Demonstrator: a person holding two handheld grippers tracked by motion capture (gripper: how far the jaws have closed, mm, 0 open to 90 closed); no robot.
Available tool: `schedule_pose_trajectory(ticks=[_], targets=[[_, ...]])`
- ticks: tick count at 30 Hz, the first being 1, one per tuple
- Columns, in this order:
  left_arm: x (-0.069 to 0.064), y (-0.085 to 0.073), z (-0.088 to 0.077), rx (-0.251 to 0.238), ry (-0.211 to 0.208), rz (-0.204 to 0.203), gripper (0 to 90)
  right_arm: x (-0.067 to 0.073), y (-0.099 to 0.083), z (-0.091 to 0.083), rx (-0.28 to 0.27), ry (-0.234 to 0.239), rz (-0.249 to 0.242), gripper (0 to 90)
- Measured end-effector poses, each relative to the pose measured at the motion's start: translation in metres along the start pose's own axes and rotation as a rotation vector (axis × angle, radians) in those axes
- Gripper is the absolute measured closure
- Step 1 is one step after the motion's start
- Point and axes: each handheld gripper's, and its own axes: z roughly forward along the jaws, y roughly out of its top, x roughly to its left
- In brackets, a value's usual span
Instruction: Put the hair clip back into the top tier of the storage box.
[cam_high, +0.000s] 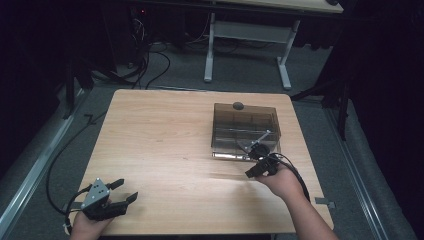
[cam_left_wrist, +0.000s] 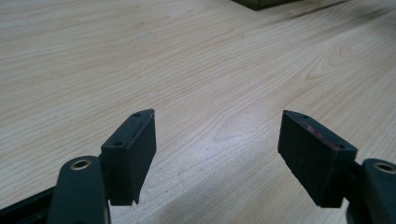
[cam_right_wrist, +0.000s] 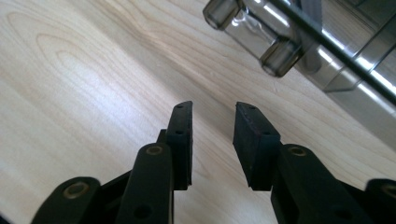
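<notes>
Looking down from the high view, I see one smoky, see-through plastic box (cam_high: 246, 129) on the far right part of the light wooden desk (cam_high: 165, 145). Its walls are dark tinted and inner dividers split it into compartments; I cannot count them surely. A small dark knob (cam_high: 238, 105) sits at the middle of its far edge. The box is roughly rectangular, its long axis running across the desk from left to right, its clear front edge facing me.

I count one box and two tools. My right tool (cam_high: 258, 162) is just at the near edge of the box, pointing away from me toward it. In the right gripper view its jaws stand a little apart with nothing between them (cam_right_wrist: 212, 140), above bare wood, and the box's clear latch knuckles (cam_right_wrist: 252, 32) lie just ahead.

My left tool (cam_high: 122, 192) rests at the near left corner of the desk, well apart from the box. In the left gripper view its jaws are spread wide (cam_left_wrist: 217, 140) over bare wood, gripping nothing.
</notes>
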Motion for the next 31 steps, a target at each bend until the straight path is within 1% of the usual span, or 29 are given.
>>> schedule_pose_trajectory(ticks=[2,3,4,7,9,11,12,14,15,16,17,19,21,22,23,24,25,26,28,30,31], targets=[[0.0,0.0,0.0,0.002,-0.001,0.001,28.4,0.001,-0.007,0.004,-0.039,0.014,0.023,67.1],[0.0,0.0,0.0,0.003,0.0,0.002,28.4,0.001,-0.011,0.006,-0.065,0.027,0.028,66.3],[-0.001,0.0,0.001,0.0,0.002,0.002,28.4,0.001,-0.016,0.009,-0.098,0.03,0.04,65.3],[-0.001,0.0,0.001,-0.001,0.006,0.003,28.4,0.005,-0.029,0.017,-0.175,-0.003,0.021,63.0],[0.0,0.0,0.001,0.0,0.006,0.0,28.4,0.008,-0.037,0.021,-0.215,-0.02,0.021,61.6],[0.0,0.0,0.0,0.0,0.004,-0.002,28.4,0.011,-0.046,0.027,-0.282,-0.034,0.019,59.7],[0.0,0.0,0.0,-0.001,0.004,-0.004,28.3,0.012,-0.049,0.029,-0.31,-0.034,0.02,59.4],[0.001,0.0,0.0,-0.003,0.005,-0.005,28.3,0.015,-0.06,0.034,-0.393,-0.029,0.029,57.6],[0.001,0.0,0.0,-0.002,0.006,-0.005,28.3,0.016,-0.063,0.036,-0.424,-0.027,0.031,56.9],[0.001,0.0,0.0,-0.002,0.006,-0.005,28.3,0.017,-0.068,0.04,-0.467,-0.02,0.041,56.5],[0.001,0.0,0.0,-0.002,0.007,-0.006,28.3,0.018,-0.071,0.042,-0.492,-0.018,0.052,56.1],[0.001,0.0,0.0,-0.001,0.01,-0.004,28.3,0.022,-0.081,0.047,-0.568,-0.011,0.073,55.5],[0.0,0.0,0.001,-0.001,0.011,-0.005,28.3,0.024,-0.089,0.051,-0.624,-0.01,0.088,55.2],[0.0,0.0,0.001,0.0,0.011,-0.004,28.3,0.024,-0.095,0.054,-0.671,-0.009,0.1,54.7],[0.0,0.0,0.001,0.003,0.014,-0.003,28.3,0.024,-0.098,0.054,-0.676,-0.006,0.114,53.7],[-0.001,0.0,0.001,0.001,0.016,-0.002,28.3,0.024,-0.099,0.052,-0.688,-0.008,0.103,54.0],[-0.001,0.0,0.001,0.005,0.015,0.0,28.4,0.025,-0.101,0.05,-0.709,-0.012,0.102,54.1],[-0.001,0.0,0.002,0.003,0.018,0.0,28.3,0.024,-0.102,0.05,-0.717,-0.008,0.108,53.6],[-0.001,0.0,0.001,0.009,0.02,0.002,28.3,0.02,-0.102,0.051,-0.708,0.008,0.122,53.0],[-0.002,0.0,0.002,0.011,0.025,0.001,28.3,0.02,-0.102,0.051,-0.72,0.017,0.13,53.0],[-0.002,0.0,0.002,0.011,0.029,0.0,28.3,0.02,-0.102,0.051,-0.72,0.015,0.125,52.9]])
